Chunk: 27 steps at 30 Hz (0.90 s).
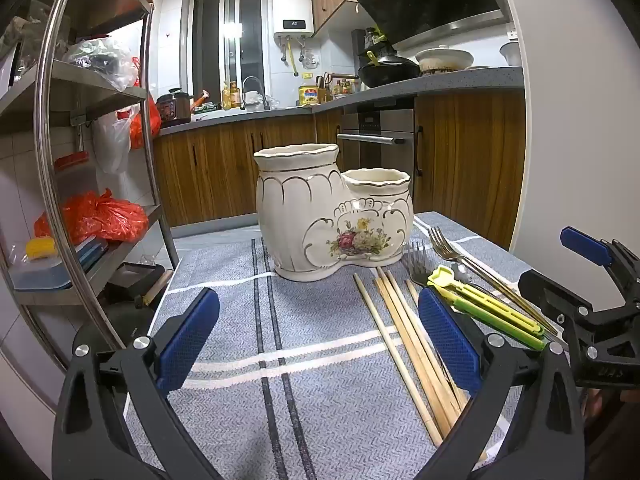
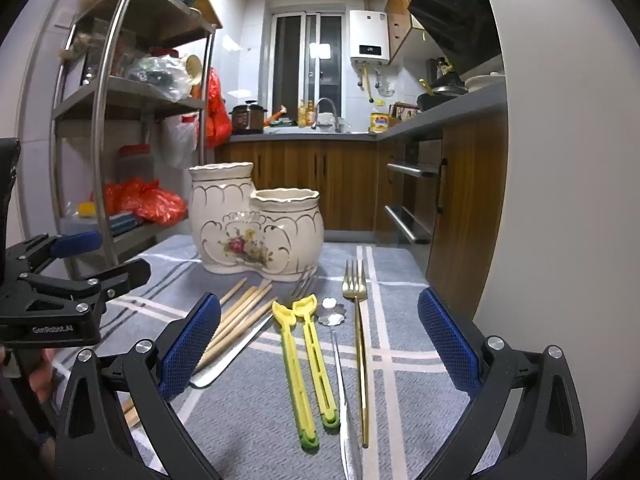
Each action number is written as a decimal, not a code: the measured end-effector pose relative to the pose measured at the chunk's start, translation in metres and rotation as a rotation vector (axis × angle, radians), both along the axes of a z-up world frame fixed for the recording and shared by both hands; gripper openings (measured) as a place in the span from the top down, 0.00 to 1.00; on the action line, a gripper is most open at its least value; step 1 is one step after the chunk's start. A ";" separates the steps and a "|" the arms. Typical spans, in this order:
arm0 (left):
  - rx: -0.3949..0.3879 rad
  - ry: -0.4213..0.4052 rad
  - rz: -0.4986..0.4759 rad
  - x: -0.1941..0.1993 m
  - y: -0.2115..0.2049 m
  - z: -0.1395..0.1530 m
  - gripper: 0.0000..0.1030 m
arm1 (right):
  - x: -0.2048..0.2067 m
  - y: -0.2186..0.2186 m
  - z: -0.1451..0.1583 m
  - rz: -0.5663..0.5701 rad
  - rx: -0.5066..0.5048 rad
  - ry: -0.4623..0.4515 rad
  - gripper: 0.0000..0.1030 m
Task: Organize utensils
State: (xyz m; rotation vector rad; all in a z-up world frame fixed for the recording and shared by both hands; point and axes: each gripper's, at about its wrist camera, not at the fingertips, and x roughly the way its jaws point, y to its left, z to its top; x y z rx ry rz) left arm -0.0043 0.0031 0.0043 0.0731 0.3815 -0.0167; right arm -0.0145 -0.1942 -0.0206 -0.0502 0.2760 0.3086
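Note:
A white ceramic two-pot utensil holder (image 1: 332, 216) (image 2: 256, 228) with a flower print stands on a grey striped cloth. In front of it lie several wooden chopsticks (image 1: 404, 340) (image 2: 240, 312), two yellow-green plastic tongs (image 1: 484, 304) (image 2: 308, 364), a gold fork (image 2: 358, 320) (image 1: 464, 256), a silver fork (image 1: 418, 268) (image 2: 256, 332) and a silver spoon with a flower-shaped head (image 2: 332, 312). My left gripper (image 1: 320, 344) is open and empty above the cloth, left of the chopsticks. My right gripper (image 2: 320, 344) is open and empty over the tongs and forks.
A steel shelf rack (image 1: 80, 120) with red bags stands to the left. Wooden kitchen cabinets (image 1: 240, 168) and an oven lie behind the table. A white wall (image 2: 560, 200) closes the right side. The table's far edge runs behind the holder.

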 end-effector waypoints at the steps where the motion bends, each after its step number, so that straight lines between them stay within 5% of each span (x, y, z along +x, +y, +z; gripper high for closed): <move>1: -0.001 0.000 0.000 0.000 0.000 0.000 0.05 | 0.000 0.000 0.000 0.000 -0.001 -0.004 0.05; 27: -0.002 0.007 -0.003 -0.002 -0.001 -0.002 0.05 | 0.003 0.000 -0.001 0.002 0.001 0.009 0.05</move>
